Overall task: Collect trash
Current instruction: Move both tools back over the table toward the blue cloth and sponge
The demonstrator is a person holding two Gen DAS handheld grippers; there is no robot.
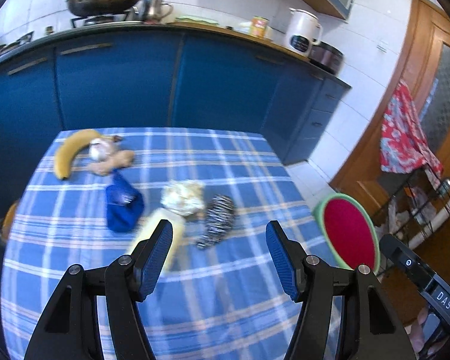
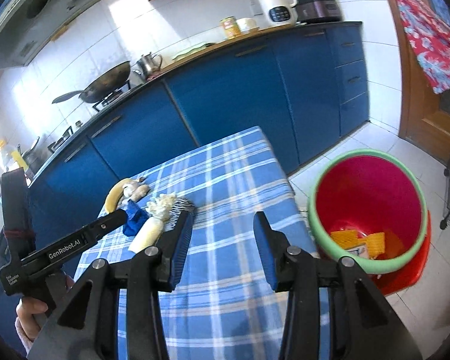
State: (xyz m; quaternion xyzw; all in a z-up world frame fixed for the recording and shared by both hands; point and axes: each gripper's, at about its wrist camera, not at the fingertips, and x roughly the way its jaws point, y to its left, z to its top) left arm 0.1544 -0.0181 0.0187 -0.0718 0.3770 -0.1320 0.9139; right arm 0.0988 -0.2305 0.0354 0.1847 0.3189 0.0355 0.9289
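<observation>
On the blue checked tablecloth (image 1: 225,156) lie a crumpled blue wrapper (image 1: 123,207), a white crumpled paper wad (image 1: 183,198), a pale peel strip (image 1: 171,234) and a black-and-white striped wrapper (image 1: 217,220). My left gripper (image 1: 219,240) is open and empty, just in front of the peel and striped wrapper. My right gripper (image 2: 222,228) is open and empty over the table's right side. The red bin with a green rim (image 2: 366,210) stands on the floor right of the table and holds yellow scraps (image 2: 357,240). The same trash shows in the right wrist view (image 2: 162,210).
A whole banana (image 1: 72,151), a garlic bulb (image 1: 100,150) and ginger (image 1: 117,162) lie at the table's far left. Blue kitchen cabinets (image 1: 165,81) stand behind the table. A wire rack (image 1: 420,207) and a door with a red cloth (image 1: 405,132) are at the right.
</observation>
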